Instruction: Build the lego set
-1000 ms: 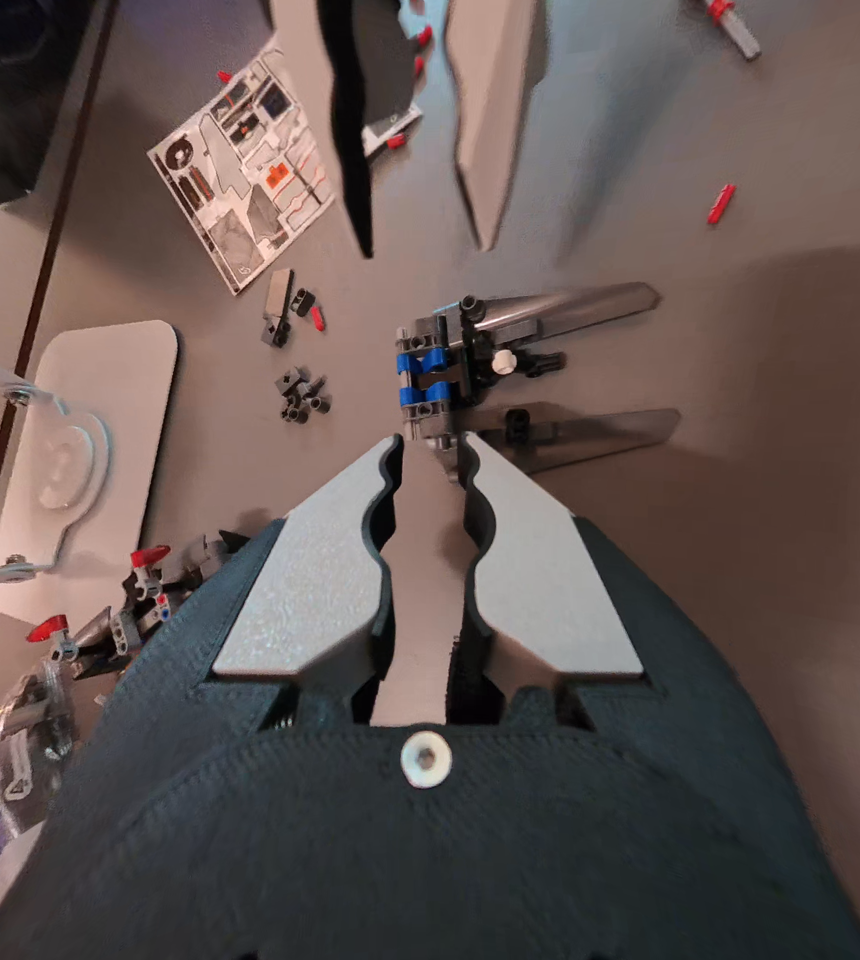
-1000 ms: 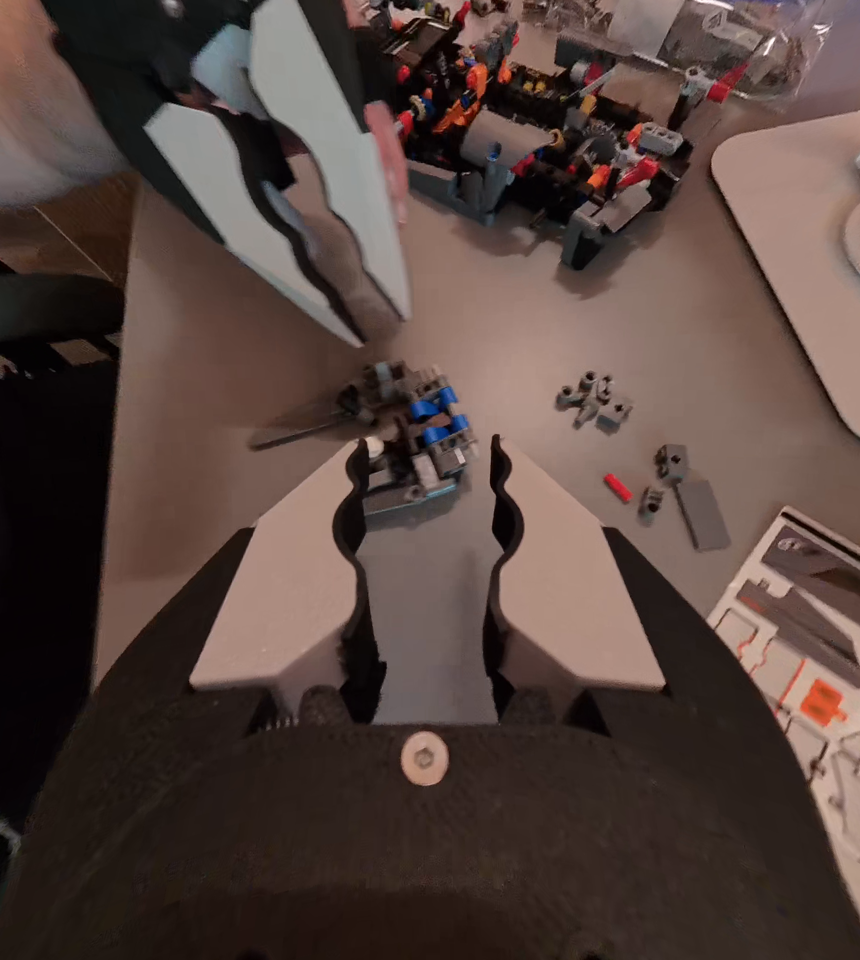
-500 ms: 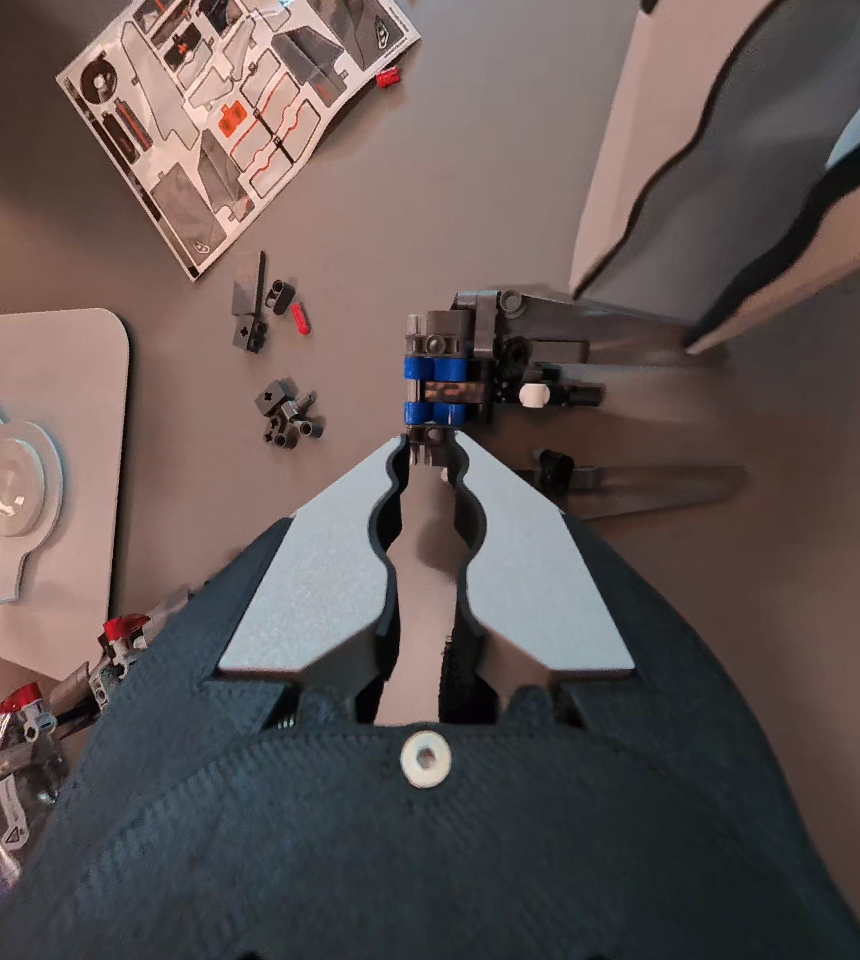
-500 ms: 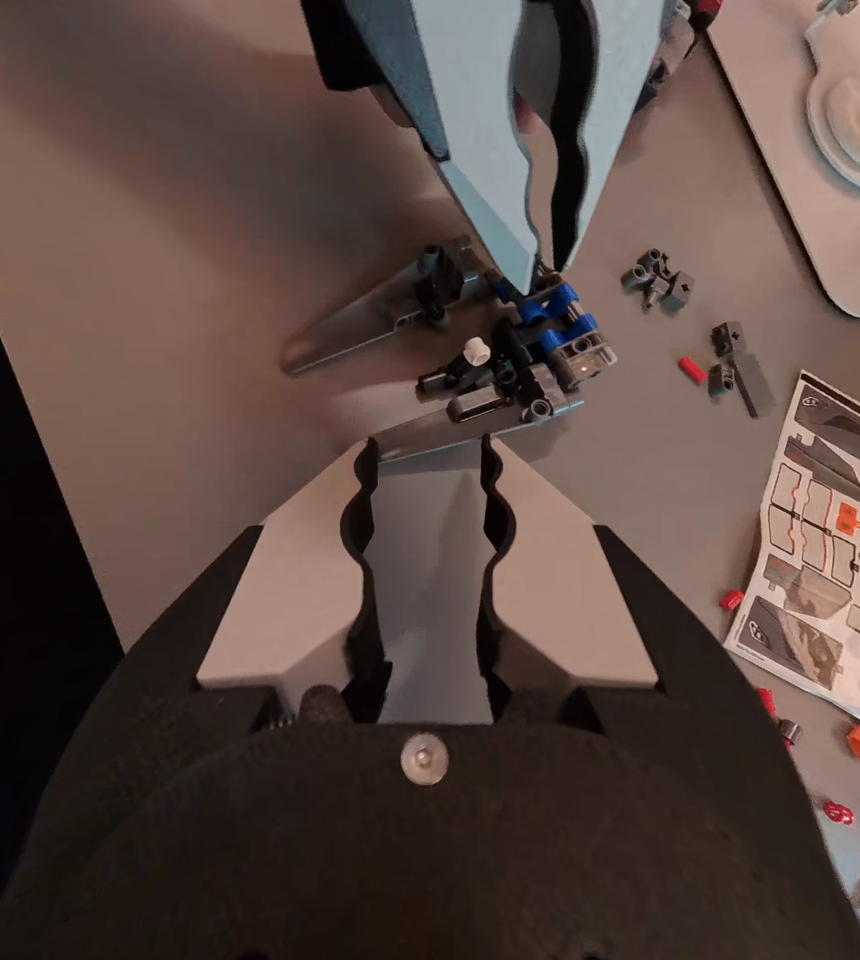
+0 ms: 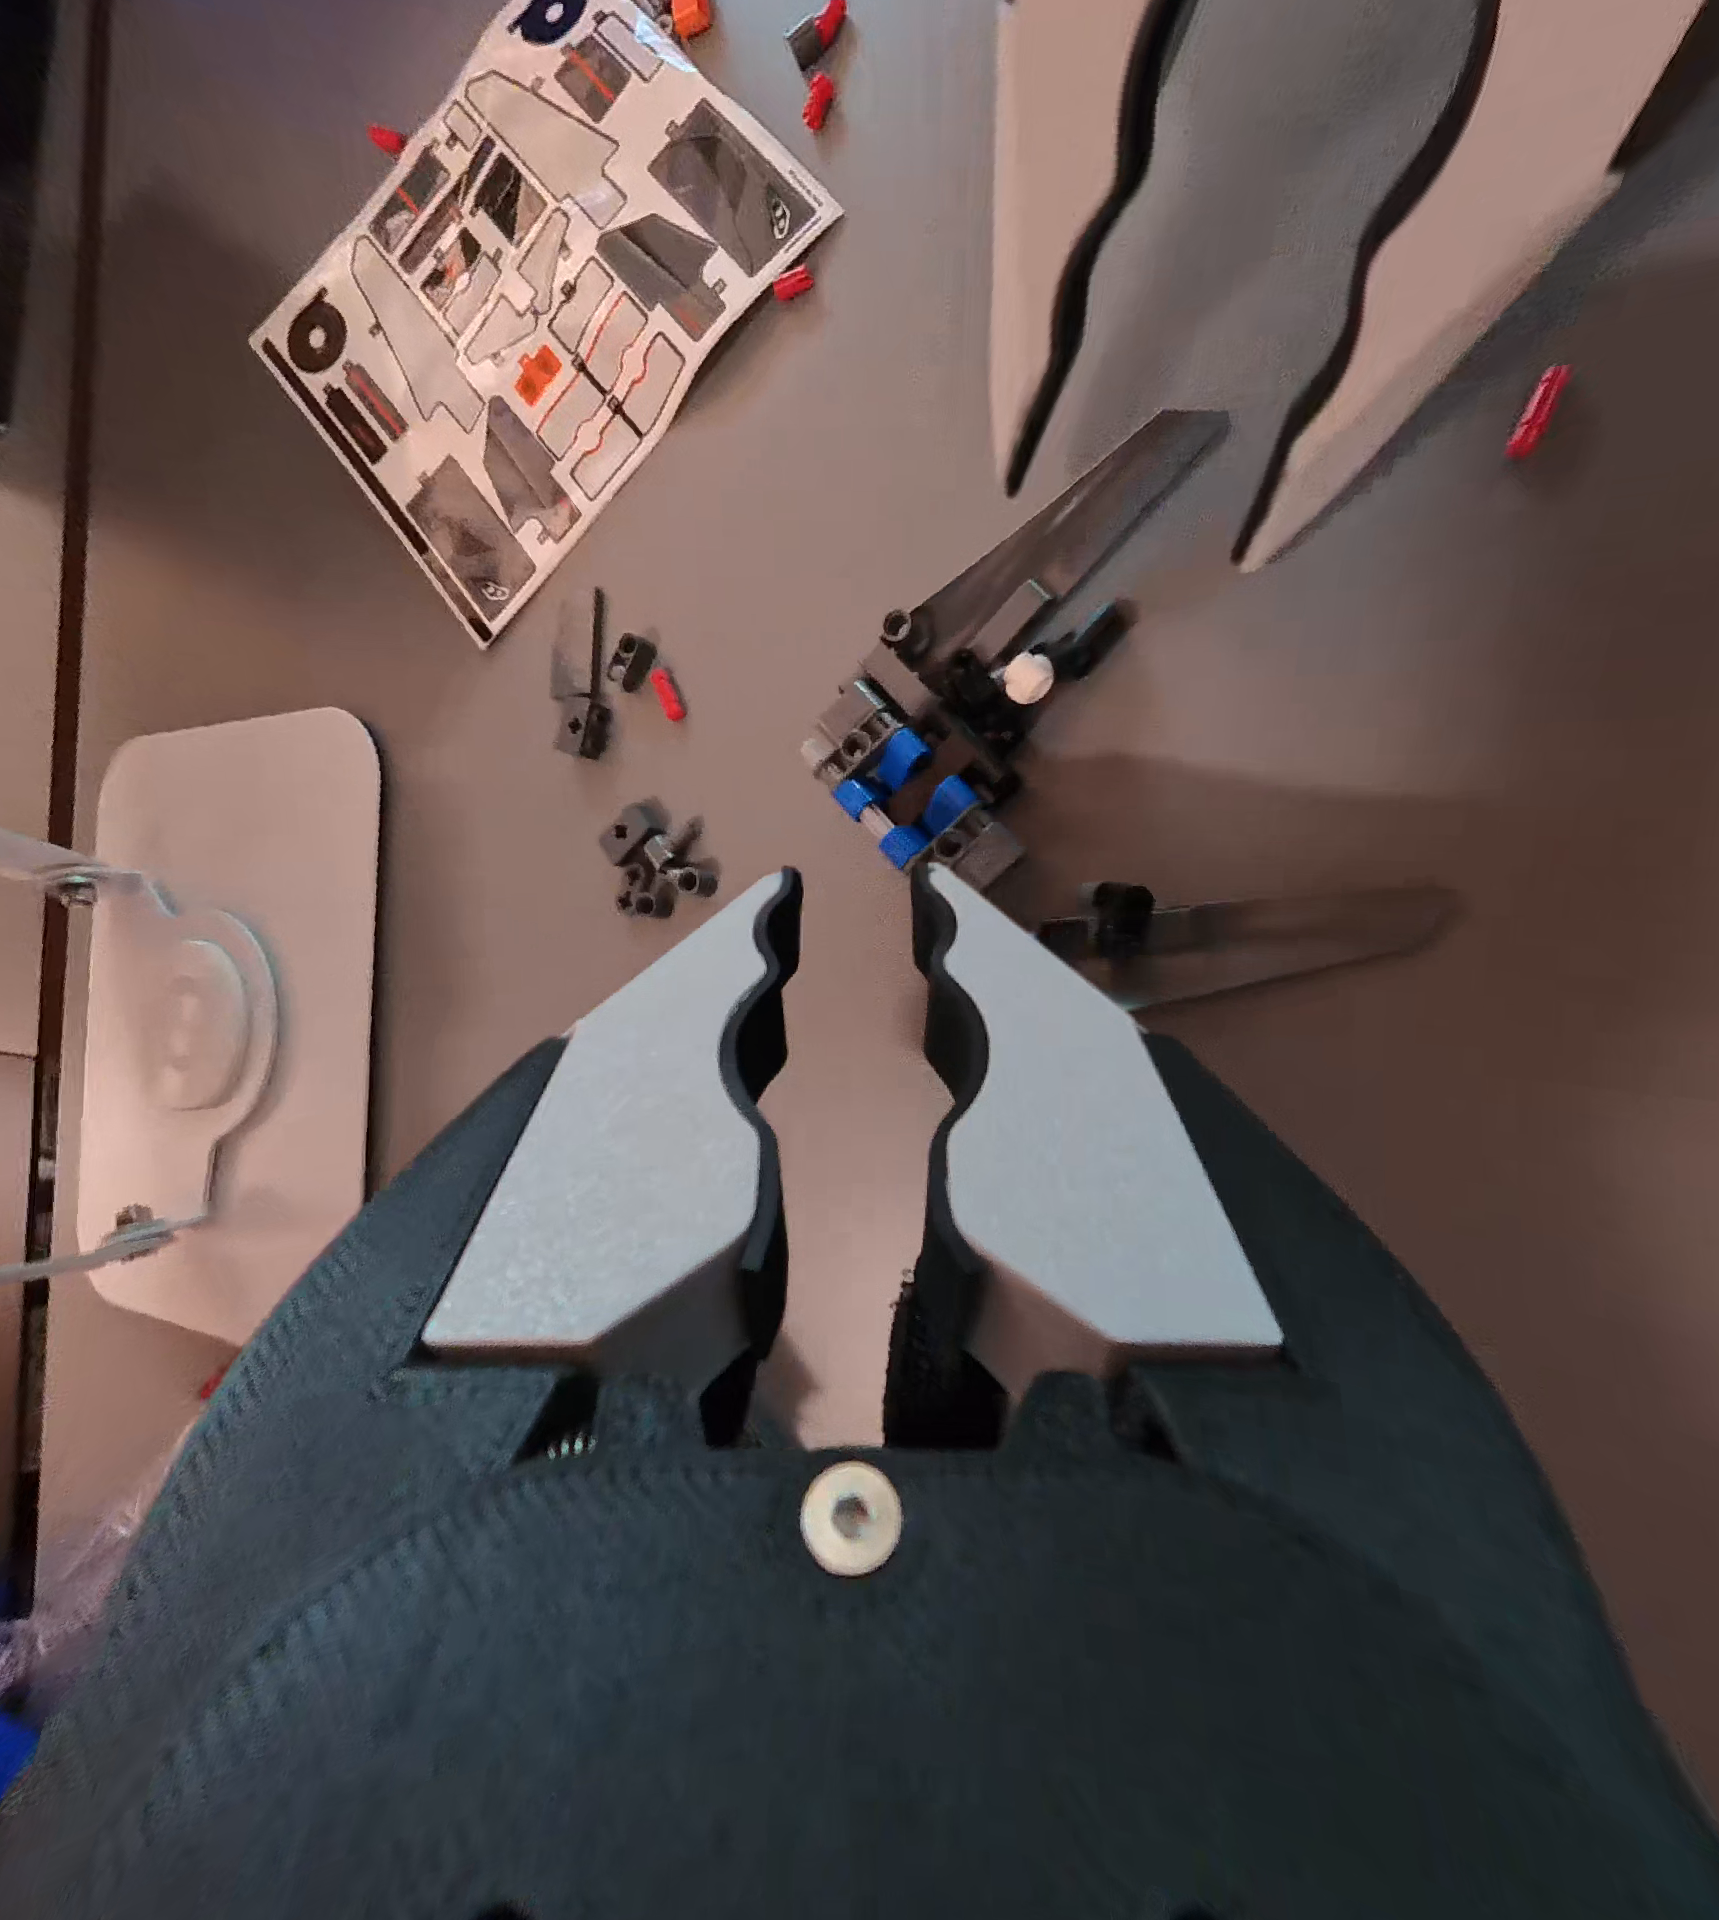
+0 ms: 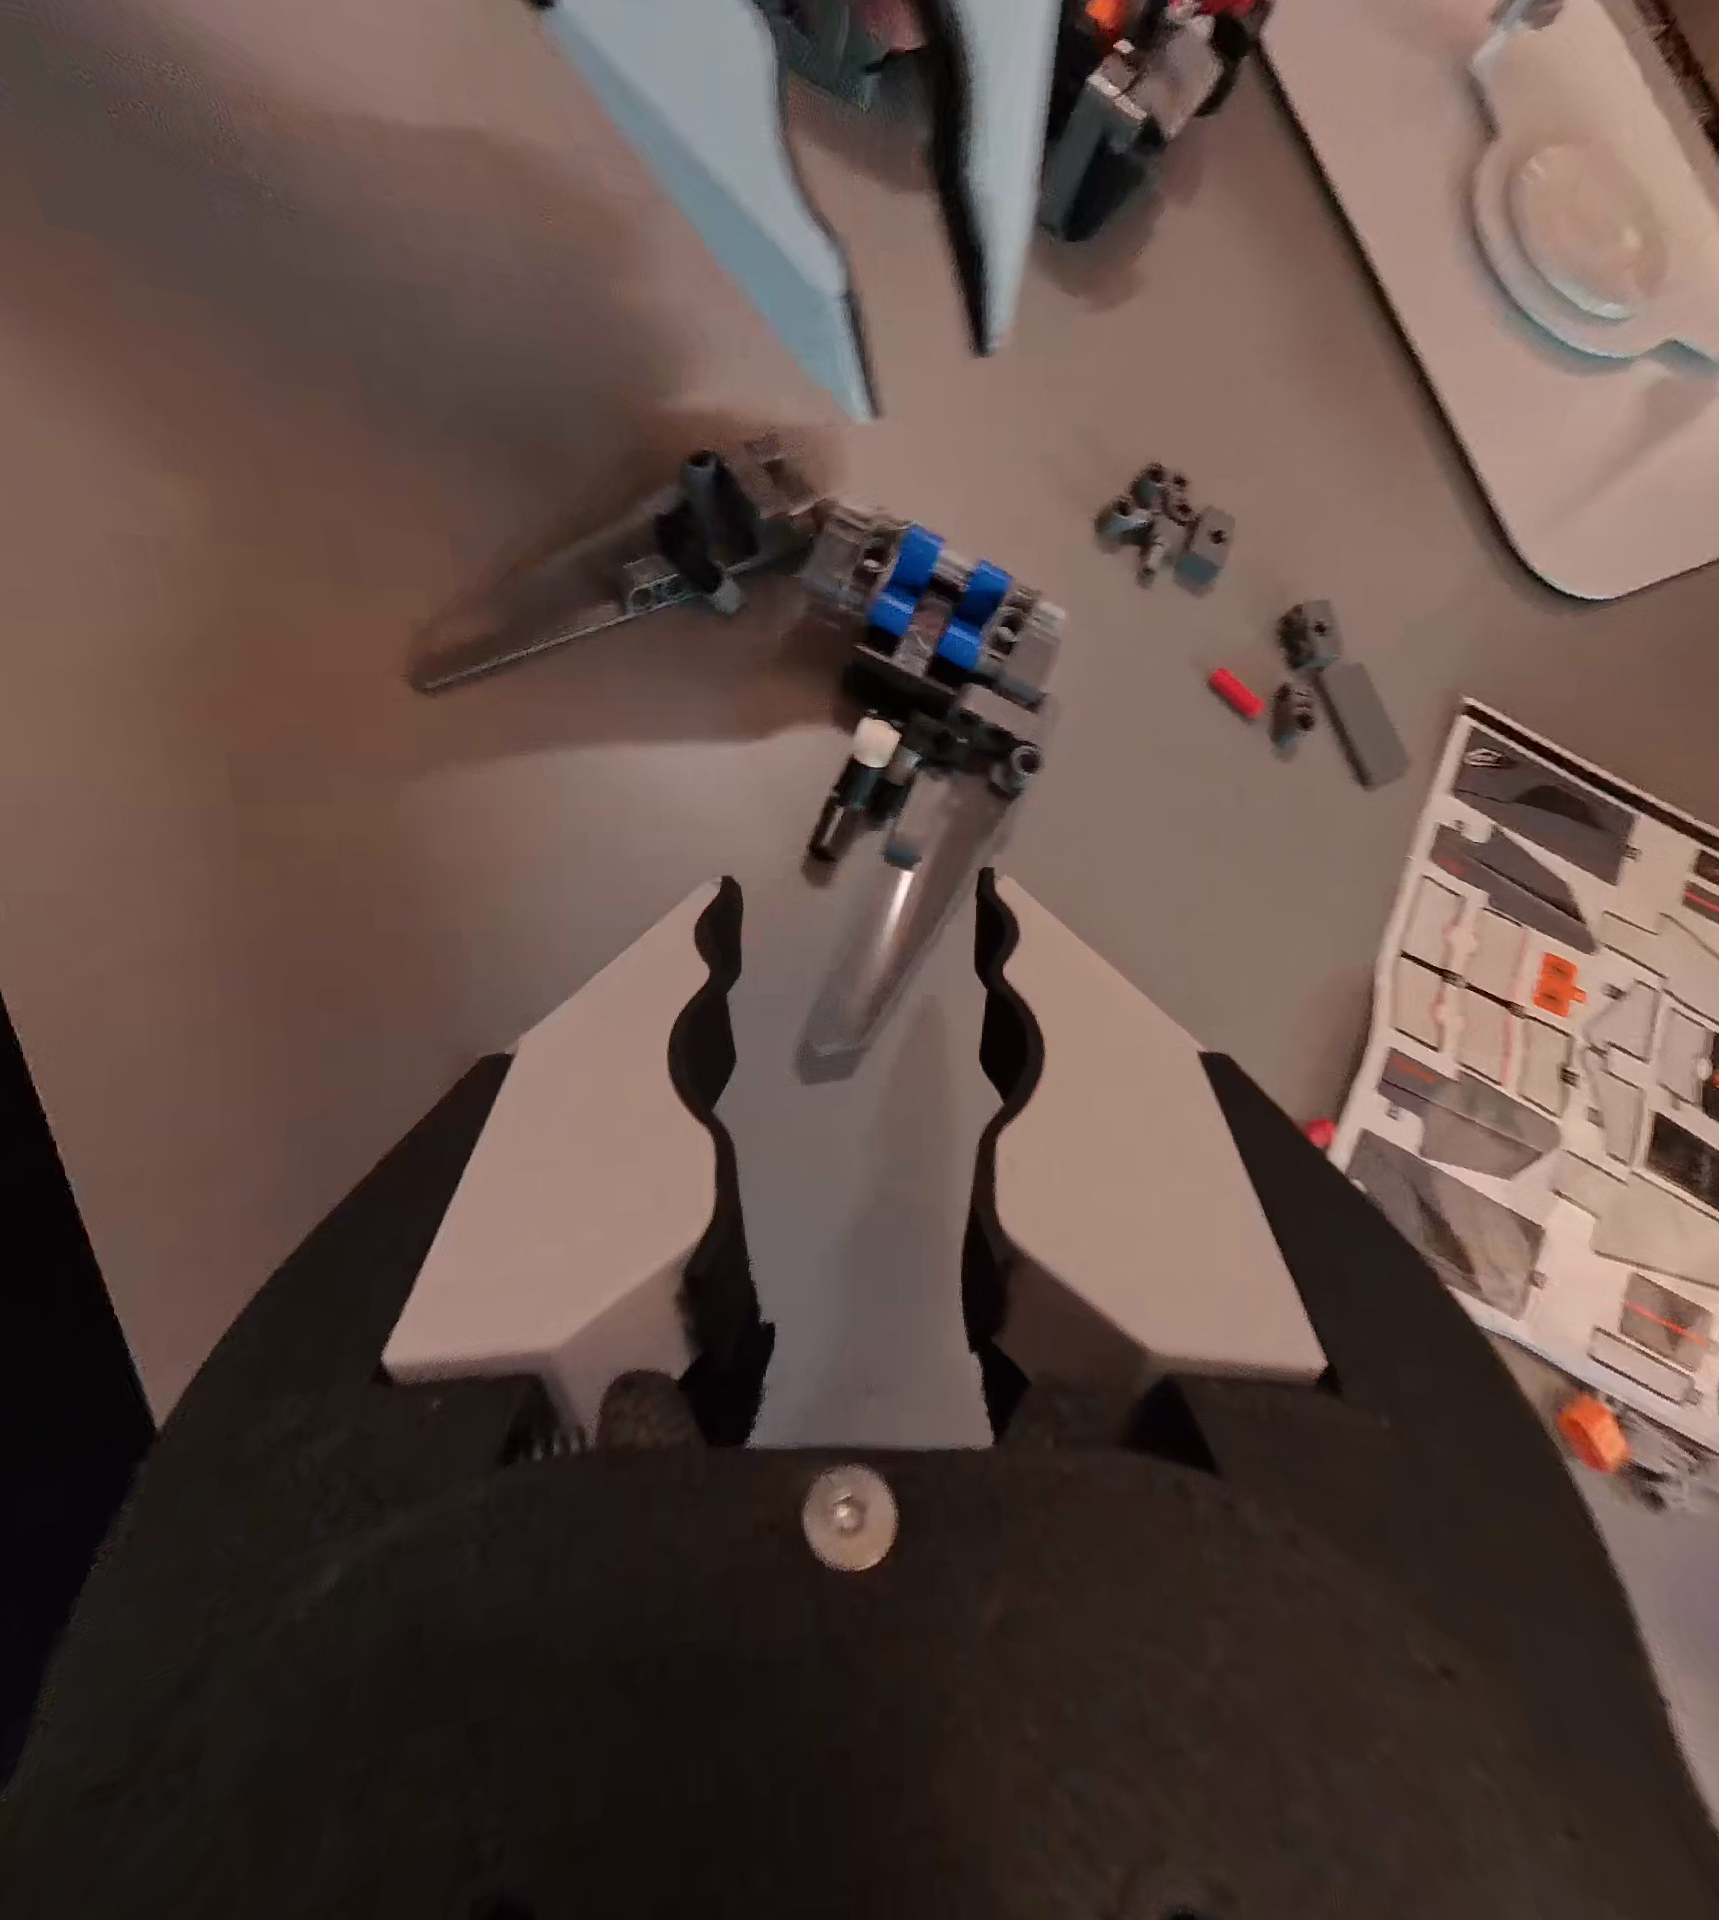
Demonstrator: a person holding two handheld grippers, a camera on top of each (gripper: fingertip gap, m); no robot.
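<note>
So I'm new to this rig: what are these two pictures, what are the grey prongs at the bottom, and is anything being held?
There is no robot arm here. A person holds a two-finger grasping tool in each hand, and each tool carries a camera that looks forward along its fingers. So the grey prongs low in each picture are that tool's own fingers: the left tool in the left wrist view, the right tool in the right wrist view. Each also shows blurred at the top of the other's picture.

Both are open and hold nothing. Between them on the grey table lies a small lego assembly with blue connectors and long dark blade pieces. Around it are a pile of small grey parts, a red pin, a sticker sheet and a pale stand base.
</note>
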